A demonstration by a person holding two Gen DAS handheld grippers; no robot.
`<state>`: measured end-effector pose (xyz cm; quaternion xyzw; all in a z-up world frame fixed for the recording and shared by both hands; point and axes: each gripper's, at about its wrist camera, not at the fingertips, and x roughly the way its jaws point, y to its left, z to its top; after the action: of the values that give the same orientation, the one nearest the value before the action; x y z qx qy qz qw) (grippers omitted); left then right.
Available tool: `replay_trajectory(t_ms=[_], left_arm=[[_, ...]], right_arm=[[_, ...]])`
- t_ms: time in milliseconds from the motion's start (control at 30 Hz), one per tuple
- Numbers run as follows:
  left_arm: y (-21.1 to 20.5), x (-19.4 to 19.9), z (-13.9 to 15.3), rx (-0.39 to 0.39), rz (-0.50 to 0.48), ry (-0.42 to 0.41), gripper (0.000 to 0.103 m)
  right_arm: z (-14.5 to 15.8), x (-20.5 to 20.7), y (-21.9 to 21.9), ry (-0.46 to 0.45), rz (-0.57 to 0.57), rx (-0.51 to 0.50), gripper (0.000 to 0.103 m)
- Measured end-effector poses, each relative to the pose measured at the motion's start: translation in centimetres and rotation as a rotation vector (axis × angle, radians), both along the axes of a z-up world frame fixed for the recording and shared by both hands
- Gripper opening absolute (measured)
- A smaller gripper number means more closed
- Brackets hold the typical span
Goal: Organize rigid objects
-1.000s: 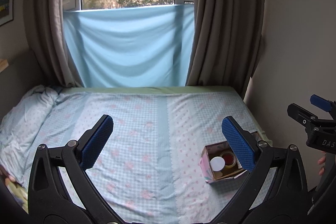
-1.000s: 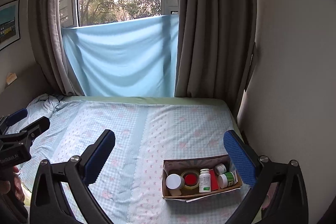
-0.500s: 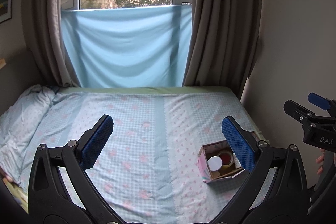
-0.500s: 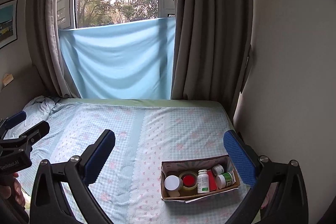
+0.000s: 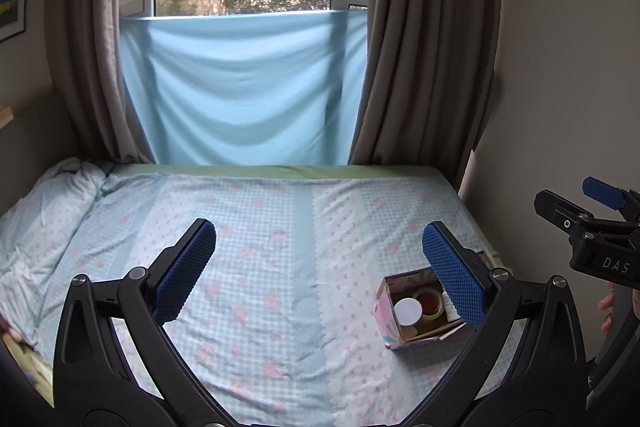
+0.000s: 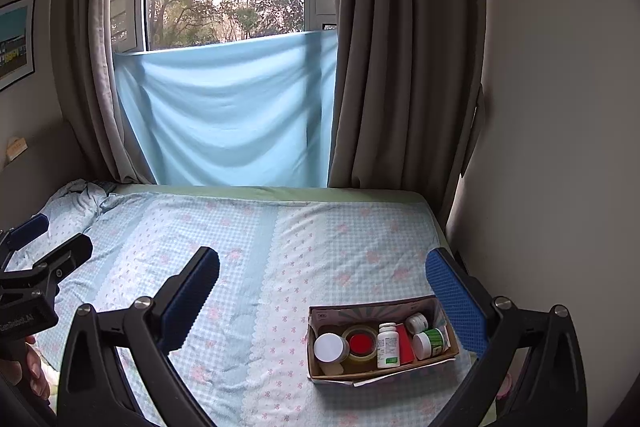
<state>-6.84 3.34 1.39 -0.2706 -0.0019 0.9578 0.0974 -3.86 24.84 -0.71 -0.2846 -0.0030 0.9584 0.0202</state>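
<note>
A small cardboard box sits on the bed near its right edge; it also shows in the left wrist view. Inside it are a white-lidded jar, a tape roll with a red centre, a white bottle, a green-labelled jar and a small white jar. My left gripper is open and empty, above the bed left of the box. My right gripper is open and empty, above and short of the box.
The bed has a blue checked sheet with pink flowers and a crumpled quilt at the left. A wall runs along the bed's right side. Curtains and a blue cloth hang behind.
Both grippers have drawn back and risen slightly, so the box looks a little smaller and lower. Both stay open and empty. The box has not moved.
</note>
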Motion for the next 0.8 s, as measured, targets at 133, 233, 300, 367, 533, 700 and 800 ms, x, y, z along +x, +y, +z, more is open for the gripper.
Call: replay_trajectory(t_ms=[133,233,300,367,533,700,800], left_arm=[[0.06,0.07,0.03,-0.002,0.005,0.0,0.103],[0.02,0.15,0.05,-0.003,0.009,0.002,0.103],[-0.05,0.2,0.1,-0.001,0.009,0.003,0.103],[-0.07,0.25,0.1,0.001,0.009,0.002,0.103],[-0.02,0.42,0.19,-0.004,0.007,0.006,0.103],[0.04,0.53,0.25,-0.007,0.003,0.011,0.103],[0.09,0.45,0.25,-0.008,-0.003,0.006,0.103]], right_arm=[[0.0,-0.07,0.03,-0.001,0.003,-0.002,0.103],[-0.01,-0.08,0.05,-0.001,0.002,-0.003,0.103],[-0.06,-0.12,0.06,-0.001,0.003,-0.006,0.103],[-0.08,-0.14,0.08,-0.002,0.004,-0.005,0.103],[-0.03,-0.14,0.06,-0.001,0.004,-0.005,0.103],[-0.04,-0.17,0.1,-0.001,0.003,-0.006,0.103],[-0.03,-0.14,0.13,0.0,0.001,-0.007,0.103]])
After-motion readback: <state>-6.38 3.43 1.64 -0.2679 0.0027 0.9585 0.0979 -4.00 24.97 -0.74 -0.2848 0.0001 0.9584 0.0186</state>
